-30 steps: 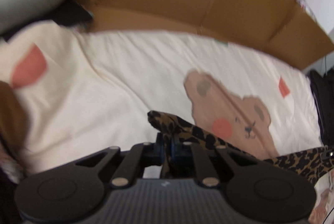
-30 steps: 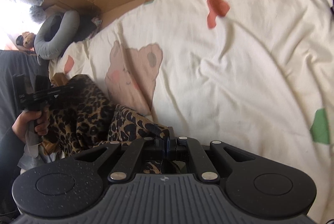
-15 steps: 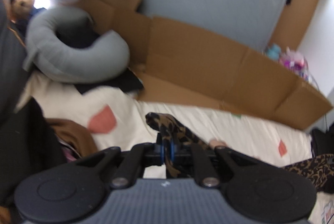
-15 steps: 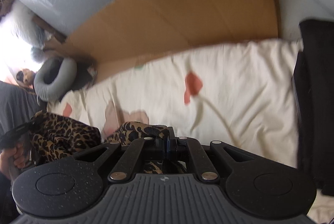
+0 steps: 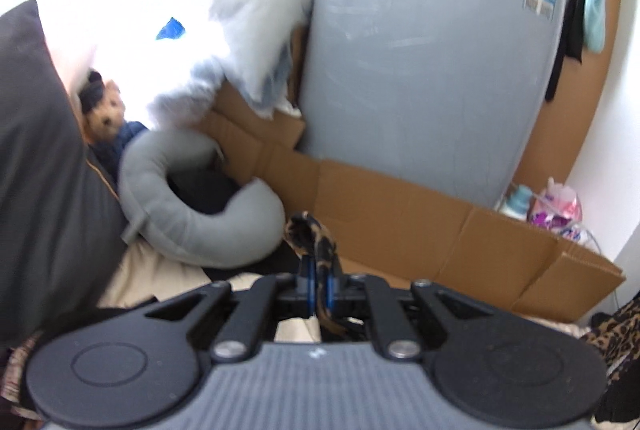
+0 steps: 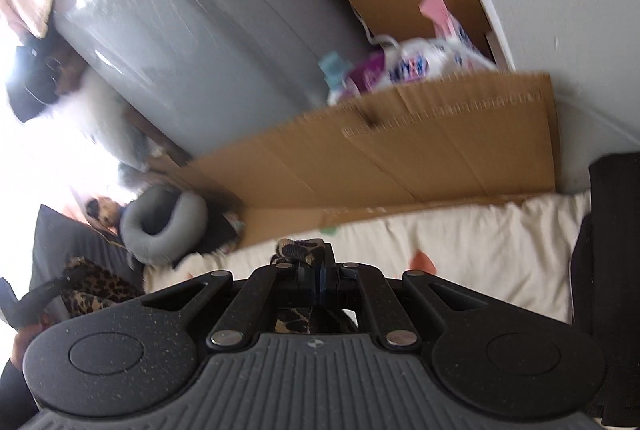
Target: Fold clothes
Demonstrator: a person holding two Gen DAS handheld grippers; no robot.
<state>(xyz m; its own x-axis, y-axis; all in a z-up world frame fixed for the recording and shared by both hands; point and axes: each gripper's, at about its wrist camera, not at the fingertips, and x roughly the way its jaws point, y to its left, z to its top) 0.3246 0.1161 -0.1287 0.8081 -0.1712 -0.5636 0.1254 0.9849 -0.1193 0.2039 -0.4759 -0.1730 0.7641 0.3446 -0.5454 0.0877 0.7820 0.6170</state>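
A leopard-print garment [image 5: 316,242] is pinched by one corner in my left gripper [image 5: 318,286], whose jaws are shut on the cloth; more of it hangs at the right edge [image 5: 616,326]. My right gripper [image 6: 318,276] is shut on another corner of the leopard-print garment [image 6: 298,250]. In the right wrist view the rest of the garment [image 6: 98,290] hangs at the lower left by the other gripper and the hand holding it [image 6: 28,338]. Both grippers are raised above the cream bedspread [image 6: 460,250].
A brown cardboard sheet [image 5: 420,222] lines the far side of the bed, with a tall grey panel [image 5: 420,49] behind it. A grey U-shaped pillow [image 5: 188,218] and a dark cushion [image 5: 44,169] lie at the left. Black fabric [image 6: 612,250] sits at the right.
Both grippers have risen and tilted up with the garment; the views swung from the bear-print bedspread to the cardboard, grey panel and wall. Both grips stay shut on the cloth.
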